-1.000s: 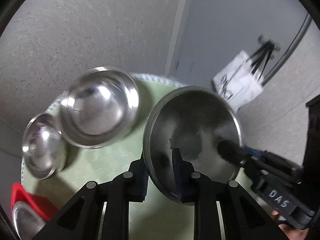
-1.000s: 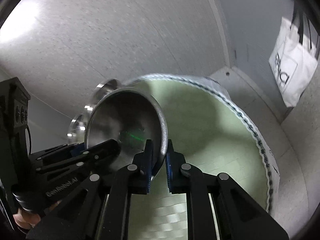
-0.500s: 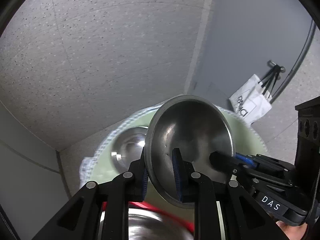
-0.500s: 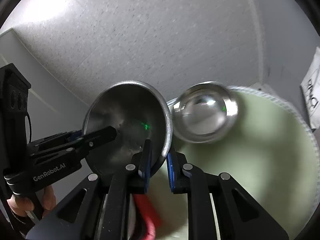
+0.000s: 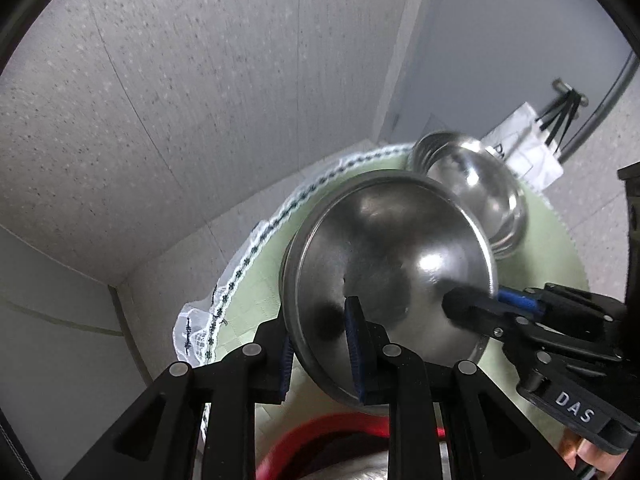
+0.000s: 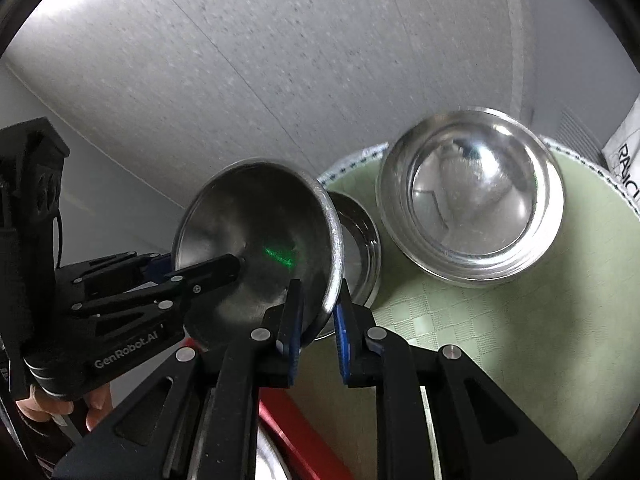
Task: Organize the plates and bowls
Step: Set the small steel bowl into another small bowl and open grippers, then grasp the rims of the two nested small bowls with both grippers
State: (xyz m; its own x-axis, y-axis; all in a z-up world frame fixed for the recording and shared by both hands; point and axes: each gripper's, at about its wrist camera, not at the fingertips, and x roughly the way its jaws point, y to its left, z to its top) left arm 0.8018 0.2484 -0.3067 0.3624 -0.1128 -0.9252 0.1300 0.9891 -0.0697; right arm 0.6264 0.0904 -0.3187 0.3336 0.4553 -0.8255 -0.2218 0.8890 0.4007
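Note:
Both grippers hold one steel plate [image 5: 384,264] by its rim, tilted above the round green table [image 5: 256,292]. My left gripper [image 5: 320,344] is shut on its near rim; the right gripper reaches in from the right. In the right wrist view my right gripper [image 6: 318,312] is shut on the same plate [image 6: 256,240], and the left gripper [image 6: 200,276] grips its far side. A stack of large steel bowls [image 6: 472,196] sits on the table [image 6: 520,320] beyond, also in the left wrist view [image 5: 480,184]. A smaller steel bowl [image 6: 360,248] sits behind the plate.
A red tray edge [image 5: 320,436] with a steel dish lies just below the grippers, seen too in the right wrist view [image 6: 300,432]. A white tote bag [image 5: 528,156] hangs by the wall past the table. The table has a lace-trimmed edge [image 5: 248,248].
Both grippers have swung with the plate, staying shut on it. The bowl stack now appears to the right of the plate in the left view and larger in the right view.

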